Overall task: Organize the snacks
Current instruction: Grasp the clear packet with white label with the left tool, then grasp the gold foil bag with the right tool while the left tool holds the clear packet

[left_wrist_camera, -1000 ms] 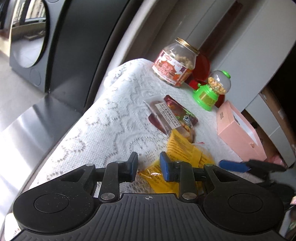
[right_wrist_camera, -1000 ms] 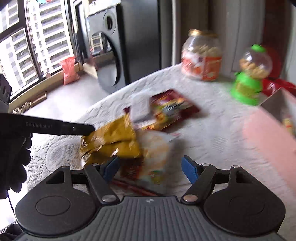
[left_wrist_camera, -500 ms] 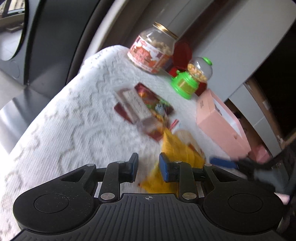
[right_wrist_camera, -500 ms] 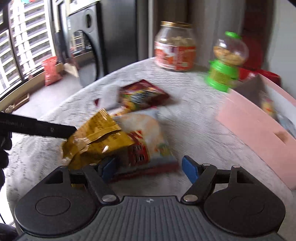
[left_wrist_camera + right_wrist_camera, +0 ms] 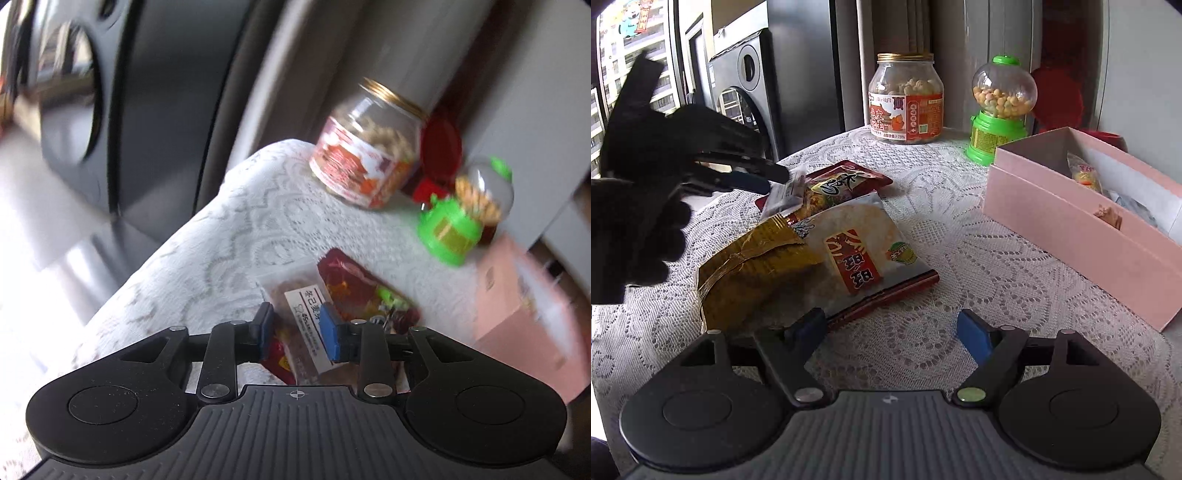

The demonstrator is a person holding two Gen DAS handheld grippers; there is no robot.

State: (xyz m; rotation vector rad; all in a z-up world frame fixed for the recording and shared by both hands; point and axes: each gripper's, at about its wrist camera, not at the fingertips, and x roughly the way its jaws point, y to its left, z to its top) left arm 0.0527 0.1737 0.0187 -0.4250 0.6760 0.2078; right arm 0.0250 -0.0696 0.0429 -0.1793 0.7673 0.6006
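Your right claw [image 5: 892,330] sits nearest, low over the lace-covered bench [image 5: 960,266], jaws spread wide and gripping nothing. Its left finger [image 5: 807,326] is just at the near edge of the snack pile; whether it touches is unclear.

Just beyond lies the yellow packet [image 5: 753,273], crumpled, long axis running left to right. It overlaps the left side of the silver rice-cracker bag [image 5: 860,251], which lies flat with its long axis running from near-right to far-left, its red-striped end pointing toward you.

Farther on, under the silver bag's far end, the dark red packet [image 5: 849,182] lies flat, long axis running left to right.

Your left claw [image 5: 775,177] comes in from the left, its jaws nearly closed around the small clear packet with the white label [image 5: 786,194]; the motion-blurred left wrist view shows that packet [image 5: 306,325] between the blue pads [image 5: 330,332], long axis roughly along the fingers, but you cannot tell from it whether the pads are pressing on it. It sits at the left end of the dark red packet [image 5: 362,291].

To the right, well apart from the pile, the open pink box [image 5: 1082,221] runs near-right to far-left, with a few wrapped snacks inside.

At the far edge stand the peanut jar [image 5: 906,105] and, to its right, the green candy dispenser [image 5: 999,110], both upright.
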